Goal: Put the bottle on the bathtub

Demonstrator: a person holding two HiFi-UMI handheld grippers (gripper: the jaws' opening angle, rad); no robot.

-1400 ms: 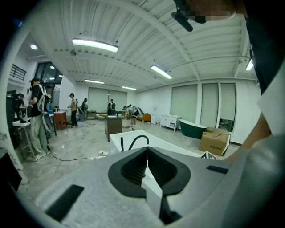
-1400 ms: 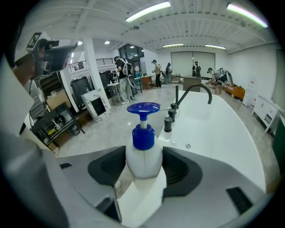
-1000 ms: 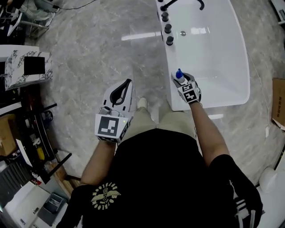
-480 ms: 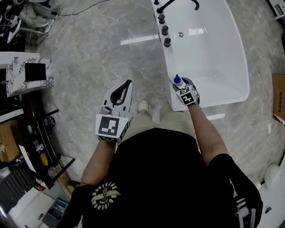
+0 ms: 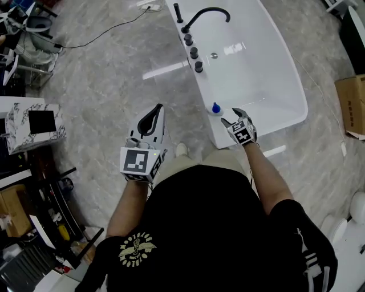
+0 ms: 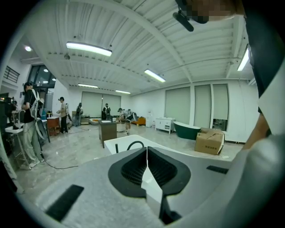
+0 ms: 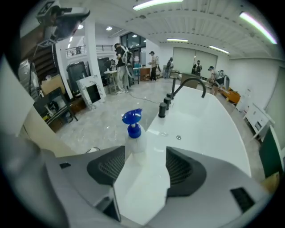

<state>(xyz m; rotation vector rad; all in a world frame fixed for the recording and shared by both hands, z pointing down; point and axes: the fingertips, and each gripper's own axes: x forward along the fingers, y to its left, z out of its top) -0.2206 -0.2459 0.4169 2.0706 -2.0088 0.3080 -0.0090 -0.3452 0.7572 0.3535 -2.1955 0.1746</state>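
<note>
A small clear pump bottle (image 5: 215,109) with a blue top (image 7: 132,121) stands upright on the near left rim of the white bathtub (image 5: 268,63). My right gripper (image 5: 232,121) is open just behind the bottle; in the right gripper view the bottle (image 7: 135,138) sits ahead of the spread jaws, by the left one, free of both. My left gripper (image 5: 151,118) is shut and empty, held over the floor left of the tub. In the left gripper view its pads (image 6: 146,167) meet with nothing between them.
A black curved faucet (image 5: 204,12) and three black knobs (image 5: 193,52) line the tub's left rim farther along. A cardboard box (image 5: 349,98) lies right of the tub. A marble-patterned cabinet (image 5: 31,122) and shelving stand at the left. Marble floor (image 5: 114,68) surrounds the tub.
The right gripper held the bottle over the tub's rim; now its jaws have opened and drawn back, leaving the bottle standing on the rim. The left gripper stayed put.
</note>
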